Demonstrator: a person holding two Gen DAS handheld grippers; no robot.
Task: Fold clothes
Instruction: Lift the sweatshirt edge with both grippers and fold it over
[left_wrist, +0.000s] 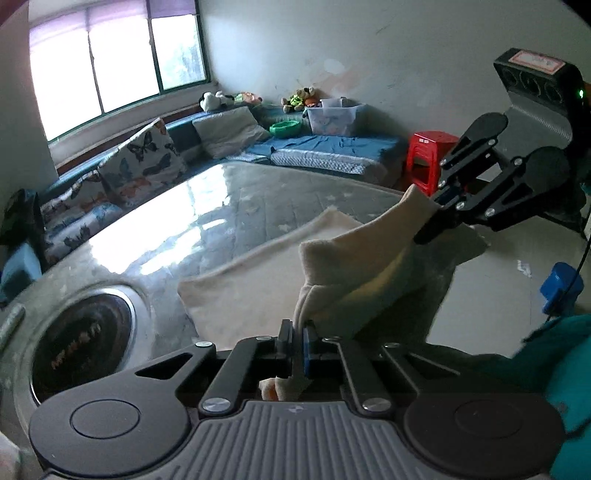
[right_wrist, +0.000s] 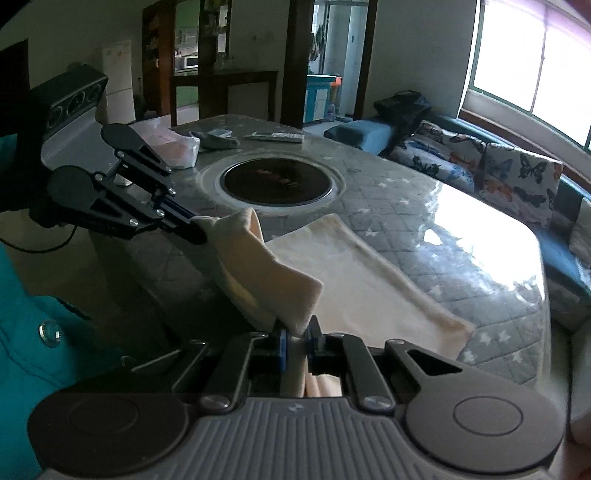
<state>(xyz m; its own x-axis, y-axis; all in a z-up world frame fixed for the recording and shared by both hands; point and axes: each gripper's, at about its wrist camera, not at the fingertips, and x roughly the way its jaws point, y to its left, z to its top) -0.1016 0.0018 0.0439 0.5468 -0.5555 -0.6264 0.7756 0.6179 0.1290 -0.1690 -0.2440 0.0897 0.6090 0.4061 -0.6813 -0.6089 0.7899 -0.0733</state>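
left gripper (left_wrist: 297, 338): jaws clamped on cream cloth (left_wrist: 354, 266), raised | right gripper (right_wrist: 297, 339): jaws clamped on same cloth, raised alongside

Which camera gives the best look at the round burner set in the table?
The right wrist view: the round burner shows whole and unobstructed. The left wrist view catches it only at the edge, blurred and partly hidden by the claw's body.

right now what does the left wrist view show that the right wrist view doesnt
Only the left wrist view: a red stool, a clear bin and stuffed toys by the wall. Only the right wrist view: a plastic bag and a remote on the table, and the kitchen doorway. Both: the cream cloth pinched by the left hand-held gripper and the right hand-held gripper, and the butterfly cushions.
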